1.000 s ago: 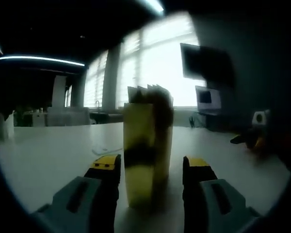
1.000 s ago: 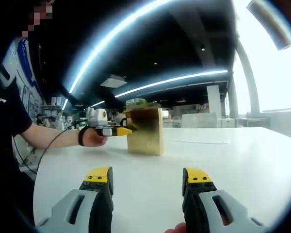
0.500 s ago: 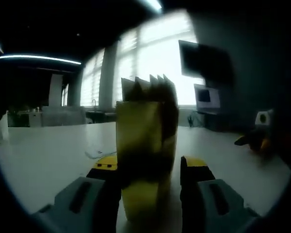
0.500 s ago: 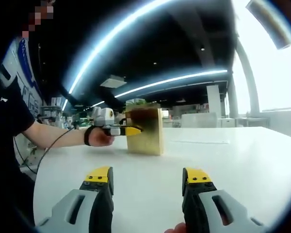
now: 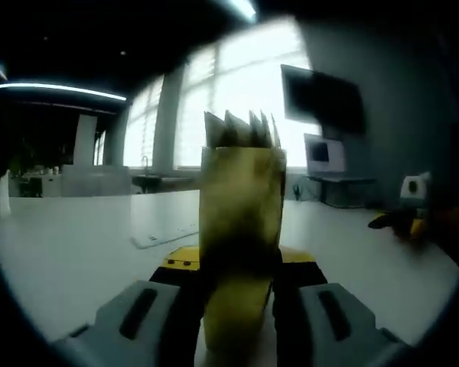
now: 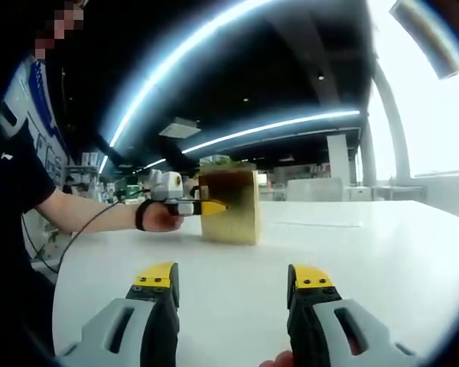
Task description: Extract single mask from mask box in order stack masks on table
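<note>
One yellow mask box (image 5: pixel 241 229) stands upright on the white table (image 6: pixel 367 260), with a few mask edges (image 5: pixel 241 130) poking out of its top; the exact count is too blurry to call. The left gripper (image 5: pixel 237 275) has both jaws pressed against the box's sides, clamped on it. In the right gripper view, the right gripper (image 6: pixel 233 279) sits well back from the box, jaws apart and holding nothing. A single flat mask (image 5: pixel 164 233) lies on the table beside the box.

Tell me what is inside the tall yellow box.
Folded pale sheets, probably masks, poke in a jagged row above the open top of the tall yellow cardboard box. How many sit lower down is hidden by its walls.
</note>
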The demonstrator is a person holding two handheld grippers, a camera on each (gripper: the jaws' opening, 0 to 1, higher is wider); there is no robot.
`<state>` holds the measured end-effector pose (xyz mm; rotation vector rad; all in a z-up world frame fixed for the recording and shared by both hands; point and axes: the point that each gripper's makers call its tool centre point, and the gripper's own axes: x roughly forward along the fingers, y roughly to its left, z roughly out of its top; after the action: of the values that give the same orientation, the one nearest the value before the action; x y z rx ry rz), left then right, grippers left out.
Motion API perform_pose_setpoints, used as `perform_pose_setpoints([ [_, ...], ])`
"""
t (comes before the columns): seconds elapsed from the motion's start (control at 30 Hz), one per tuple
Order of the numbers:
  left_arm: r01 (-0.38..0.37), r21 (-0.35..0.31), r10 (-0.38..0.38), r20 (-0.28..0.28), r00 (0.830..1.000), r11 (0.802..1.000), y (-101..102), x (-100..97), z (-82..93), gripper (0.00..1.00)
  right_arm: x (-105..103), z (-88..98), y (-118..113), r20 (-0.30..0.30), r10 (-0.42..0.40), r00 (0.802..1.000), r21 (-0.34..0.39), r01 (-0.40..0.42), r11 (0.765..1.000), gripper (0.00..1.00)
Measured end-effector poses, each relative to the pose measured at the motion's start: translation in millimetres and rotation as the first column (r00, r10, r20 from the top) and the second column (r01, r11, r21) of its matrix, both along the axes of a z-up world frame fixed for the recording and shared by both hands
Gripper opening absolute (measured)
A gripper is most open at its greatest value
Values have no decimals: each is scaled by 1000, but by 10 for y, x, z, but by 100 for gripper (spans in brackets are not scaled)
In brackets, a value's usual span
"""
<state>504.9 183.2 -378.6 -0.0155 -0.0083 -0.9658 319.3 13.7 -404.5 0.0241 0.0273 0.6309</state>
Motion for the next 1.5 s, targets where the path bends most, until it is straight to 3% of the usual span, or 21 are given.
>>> perform_pose_setpoints([
  [0.33,-15,-45,15,-16,1000,999,-19,24,-8,24,-16,9,35,8,12,1000,-7,-12,1000,52],
  [0.67,-14,-7,15,41,999,1000,-83,-5,8,21,0,1,3,6,8,1000,-6,-8,1000,52],
  [1.5,-44,-6,44,34,998,999,28,-146,2,20,-17,6,32,9,5,1000,-9,-5,1000,51],
])
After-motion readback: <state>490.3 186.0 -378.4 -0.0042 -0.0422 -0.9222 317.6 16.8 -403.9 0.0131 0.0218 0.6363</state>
